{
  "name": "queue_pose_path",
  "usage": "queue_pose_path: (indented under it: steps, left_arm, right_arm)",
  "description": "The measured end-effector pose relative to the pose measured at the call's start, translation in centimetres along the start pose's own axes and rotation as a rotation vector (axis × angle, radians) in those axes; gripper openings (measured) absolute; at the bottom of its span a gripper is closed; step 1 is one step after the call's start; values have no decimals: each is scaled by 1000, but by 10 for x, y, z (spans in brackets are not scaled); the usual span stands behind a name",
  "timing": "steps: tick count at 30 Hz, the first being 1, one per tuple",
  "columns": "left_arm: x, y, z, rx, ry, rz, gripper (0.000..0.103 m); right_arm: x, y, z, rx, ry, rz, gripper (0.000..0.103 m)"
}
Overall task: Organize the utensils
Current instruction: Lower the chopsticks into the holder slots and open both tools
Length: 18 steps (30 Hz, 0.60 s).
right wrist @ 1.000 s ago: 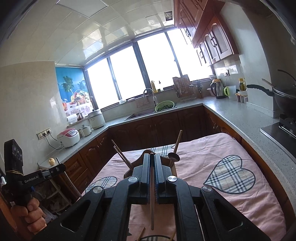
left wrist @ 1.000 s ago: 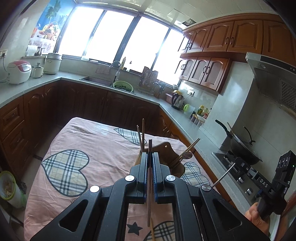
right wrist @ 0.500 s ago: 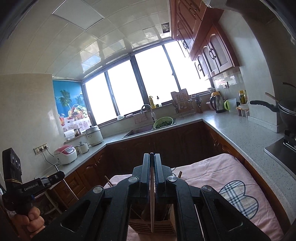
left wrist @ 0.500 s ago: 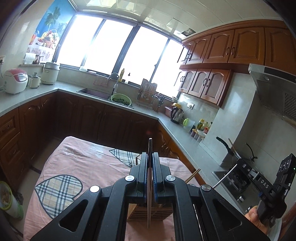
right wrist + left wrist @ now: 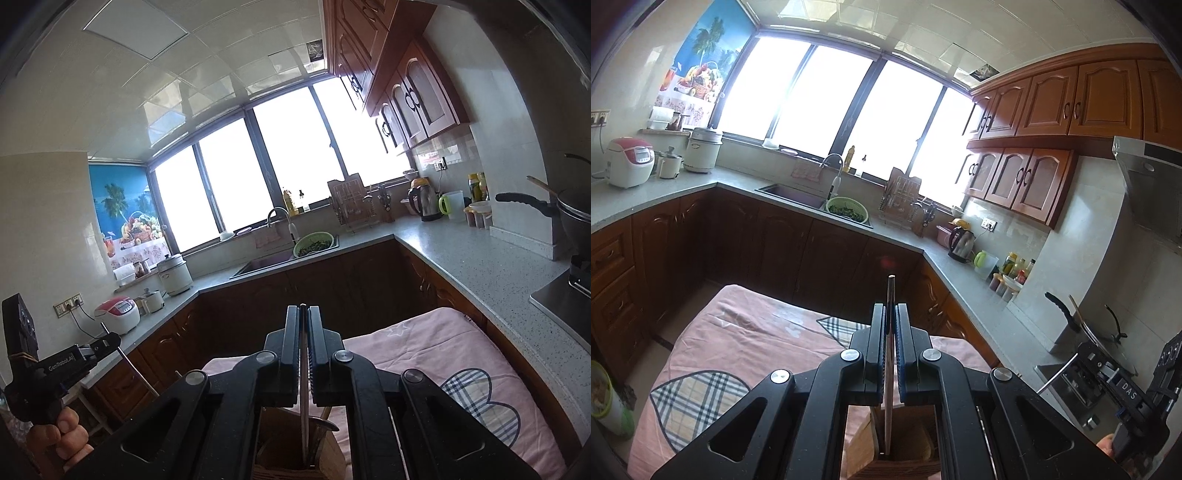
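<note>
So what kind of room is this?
It looks like a home kitchen. There is a sink with a tap under the big window, a kettle on the counter, and a wok on the stove.

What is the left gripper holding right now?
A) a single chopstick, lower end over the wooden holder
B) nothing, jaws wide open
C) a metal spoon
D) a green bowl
A: the left gripper is shut on a thin chopstick whose lower end hangs in the wooden utensil holder.

"DAS" on right gripper (image 5: 1128,397); "GenRobot.AI" on left gripper (image 5: 107,341)
</note>
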<state>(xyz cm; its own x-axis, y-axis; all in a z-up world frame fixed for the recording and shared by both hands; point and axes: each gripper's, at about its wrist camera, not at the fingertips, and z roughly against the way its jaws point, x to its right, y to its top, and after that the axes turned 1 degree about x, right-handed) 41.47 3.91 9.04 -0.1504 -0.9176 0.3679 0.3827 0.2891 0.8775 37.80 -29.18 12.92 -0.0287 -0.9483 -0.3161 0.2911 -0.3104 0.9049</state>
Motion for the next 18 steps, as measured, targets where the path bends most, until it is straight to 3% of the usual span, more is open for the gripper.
queue_pose_path:
  steps: [18]
  left_arm:
    - [-6,-29,-51,-80,19,26,3]
  right_arm:
    - [24,-49,-31,-97,-9,-76,4]
